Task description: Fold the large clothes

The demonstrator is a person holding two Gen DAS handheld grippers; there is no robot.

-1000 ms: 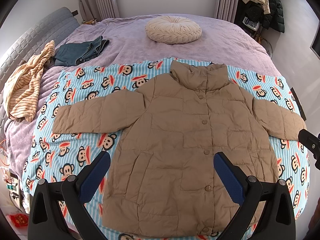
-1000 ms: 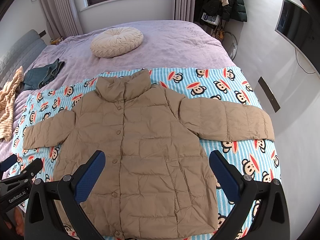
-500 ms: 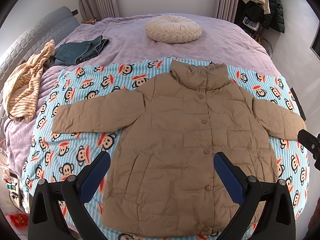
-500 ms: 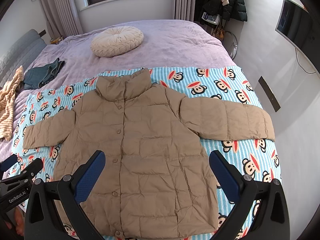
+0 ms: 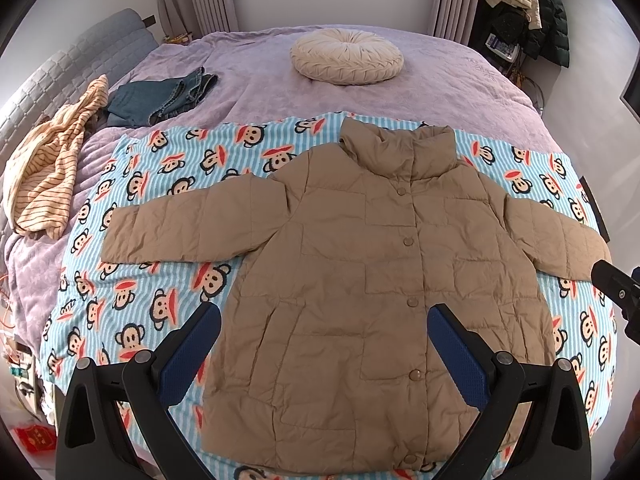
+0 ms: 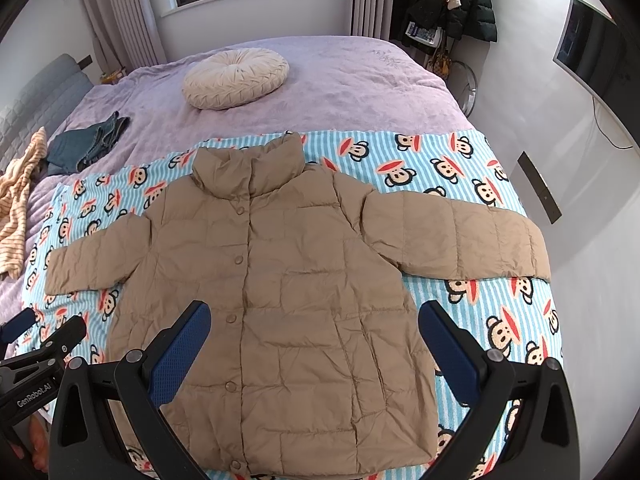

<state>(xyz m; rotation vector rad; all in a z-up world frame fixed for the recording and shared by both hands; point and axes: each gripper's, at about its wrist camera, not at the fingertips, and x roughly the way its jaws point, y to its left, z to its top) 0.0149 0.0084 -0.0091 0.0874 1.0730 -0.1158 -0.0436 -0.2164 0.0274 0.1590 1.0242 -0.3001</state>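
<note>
A tan quilted puffer jacket (image 5: 360, 280) lies flat and buttoned, front up, on a blue striped monkey-print sheet (image 5: 160, 288), both sleeves spread out to the sides; it also shows in the right wrist view (image 6: 288, 292). My left gripper (image 5: 324, 332) is open and empty, held above the jacket's lower half. My right gripper (image 6: 314, 330) is open and empty, also above the lower half. The left gripper's body shows at the lower left of the right wrist view (image 6: 36, 368).
The sheet covers a purple bed (image 5: 280, 84). A round cream cushion (image 5: 346, 56) lies at the far side. Folded jeans (image 5: 164, 98) and a striped yellow garment (image 5: 48, 172) lie at the left. Coats hang at the back right (image 6: 444, 4). The bed's right edge drops to the floor.
</note>
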